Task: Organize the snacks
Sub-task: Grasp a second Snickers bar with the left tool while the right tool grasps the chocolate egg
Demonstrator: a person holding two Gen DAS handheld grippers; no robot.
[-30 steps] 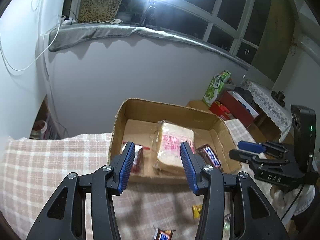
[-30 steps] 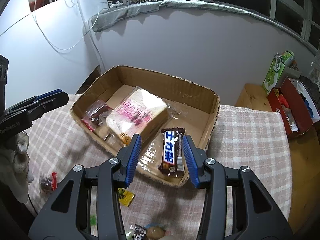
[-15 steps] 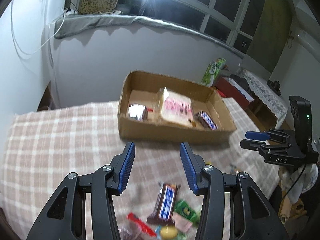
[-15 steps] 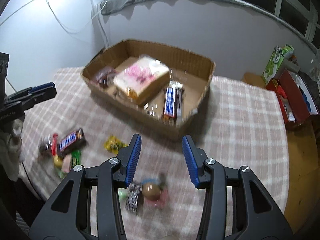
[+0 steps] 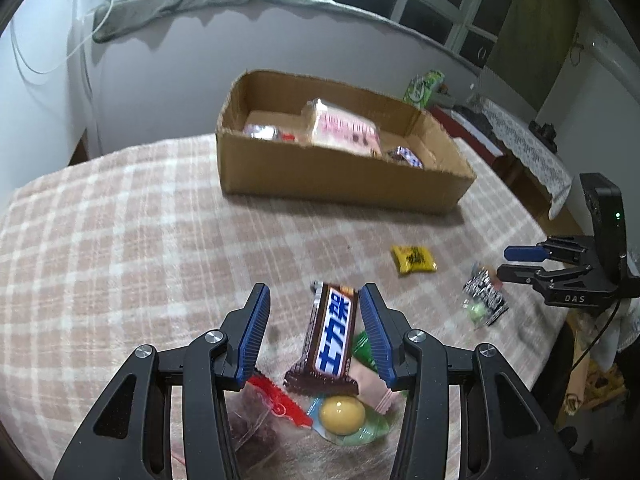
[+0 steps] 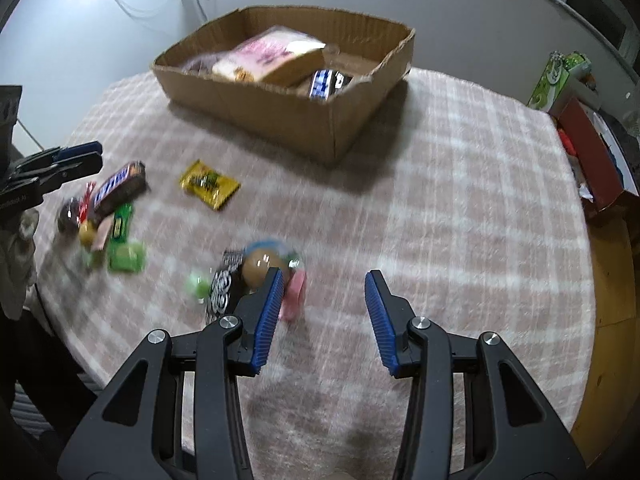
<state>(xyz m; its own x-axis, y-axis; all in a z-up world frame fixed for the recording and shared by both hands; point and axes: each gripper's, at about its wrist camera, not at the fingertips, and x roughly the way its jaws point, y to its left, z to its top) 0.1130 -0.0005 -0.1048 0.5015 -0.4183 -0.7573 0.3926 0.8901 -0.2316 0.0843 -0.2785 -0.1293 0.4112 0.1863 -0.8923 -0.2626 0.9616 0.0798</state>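
Note:
A cardboard box [image 5: 340, 178] at the far side of the plaid-covered table holds a wrapped bread pack [image 5: 344, 130], a small dark packet [image 5: 262, 132] and a chocolate bar [image 5: 406, 156]. My left gripper [image 5: 312, 312] is open over a brown and blue chocolate bar [image 5: 334, 338], which lies on a pile with a red-sealed packet [image 5: 276, 400] and a yellow jelly cup [image 5: 342, 414]. My right gripper [image 6: 324, 300] is open above bare cloth, just right of a black packet [image 6: 224, 284], a brown jelly cup [image 6: 260, 268] and a pink sweet [image 6: 294, 294].
A yellow packet [image 5: 414, 258] lies loose between the box and the piles. Green sweets [image 6: 126, 256] lie near the left pile. A red box [image 6: 592, 160] and a green carton [image 6: 554, 76] stand off the table's right edge. The table edge is near both grippers.
Both grippers have pulled back from the box and come down toward the loose snacks near the table's front. The left one now straddles the chocolate bar. Both stay open.

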